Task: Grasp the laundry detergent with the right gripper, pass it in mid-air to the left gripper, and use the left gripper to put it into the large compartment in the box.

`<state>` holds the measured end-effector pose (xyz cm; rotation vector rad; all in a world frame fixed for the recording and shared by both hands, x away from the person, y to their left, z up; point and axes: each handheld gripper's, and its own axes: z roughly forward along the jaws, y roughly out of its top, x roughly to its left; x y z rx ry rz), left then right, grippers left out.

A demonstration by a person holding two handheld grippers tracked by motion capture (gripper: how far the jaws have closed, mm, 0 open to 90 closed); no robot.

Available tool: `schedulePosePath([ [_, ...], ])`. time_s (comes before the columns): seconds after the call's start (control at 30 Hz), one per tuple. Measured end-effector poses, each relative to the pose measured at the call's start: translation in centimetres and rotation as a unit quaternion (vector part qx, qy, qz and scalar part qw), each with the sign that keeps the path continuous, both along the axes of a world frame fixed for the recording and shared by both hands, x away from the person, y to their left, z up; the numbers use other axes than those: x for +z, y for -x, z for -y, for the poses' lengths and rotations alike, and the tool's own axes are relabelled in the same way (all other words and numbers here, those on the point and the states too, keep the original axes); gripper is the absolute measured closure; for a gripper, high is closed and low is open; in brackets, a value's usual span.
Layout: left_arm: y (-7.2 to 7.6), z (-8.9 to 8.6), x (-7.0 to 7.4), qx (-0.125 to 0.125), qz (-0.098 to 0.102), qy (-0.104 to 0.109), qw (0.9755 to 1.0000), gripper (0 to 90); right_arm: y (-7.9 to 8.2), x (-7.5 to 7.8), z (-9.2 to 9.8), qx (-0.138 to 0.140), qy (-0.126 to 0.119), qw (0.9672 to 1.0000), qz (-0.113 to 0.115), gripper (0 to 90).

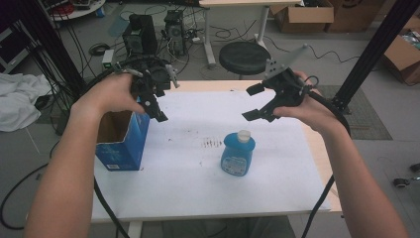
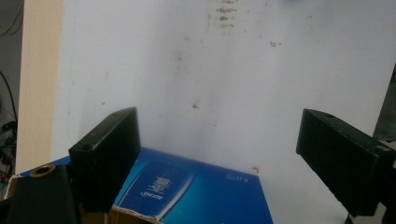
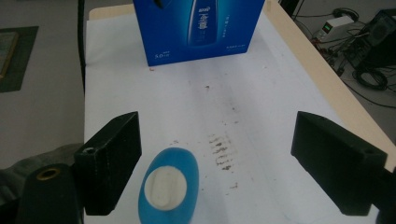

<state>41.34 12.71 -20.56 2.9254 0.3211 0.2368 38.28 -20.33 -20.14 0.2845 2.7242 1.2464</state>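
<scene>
A blue bottle with a white cap stands upright near the middle of the white sheet. An open blue carton stands at the sheet's left edge. My left gripper hovers over the carton's right rim, jaws open and empty; in the left gripper view the blue carton lies just below the left gripper. My right gripper hangs open above and behind the bottle; in the right gripper view the right gripper has the blue bottle beside its left jaw and the blue carton stands beyond.
The sheet covers a wooden table whose bare edge shows on the right. A dark smudge marks the sheet left of the bottle. Beyond the table are a black stool, cables and cardboard boxes. A black frame post rises at right.
</scene>
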Motion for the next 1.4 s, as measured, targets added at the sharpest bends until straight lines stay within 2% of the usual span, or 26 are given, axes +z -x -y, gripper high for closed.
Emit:
schedulePosePath([
  [0.07,0.0,0.0,-0.1,0.001,0.000,0.000,1.0000,14.4,0.5,-1.1,0.5,-0.003,0.001,1.0000,-0.002,16.0],
  [0.27,0.2,0.2,-0.2,-0.001,-0.002,-0.004,1.0000,14.4,1.3,-2.7,1.2,-0.005,0.003,1.0000,-0.005,15.9],
  [0.67,0.4,0.1,-0.3,0.000,-0.001,-0.005,1.0000,14.4,2.5,-5.2,1.8,-0.011,0.010,0.9999,-0.006,15.8],
  [1.17,0.3,0.4,-0.4,-0.005,-0.002,-0.012,0.9999,14.5,2.9,-9.3,3.1,-0.029,-0.015,0.9990,-0.032,16.4],
  [1.4,0.2,0.6,-0.5,-0.004,-0.001,-0.006,1.0000,14.5,3.0,-10.9,2.9,-0.035,-0.017,0.9986,-0.035,16.7],
])
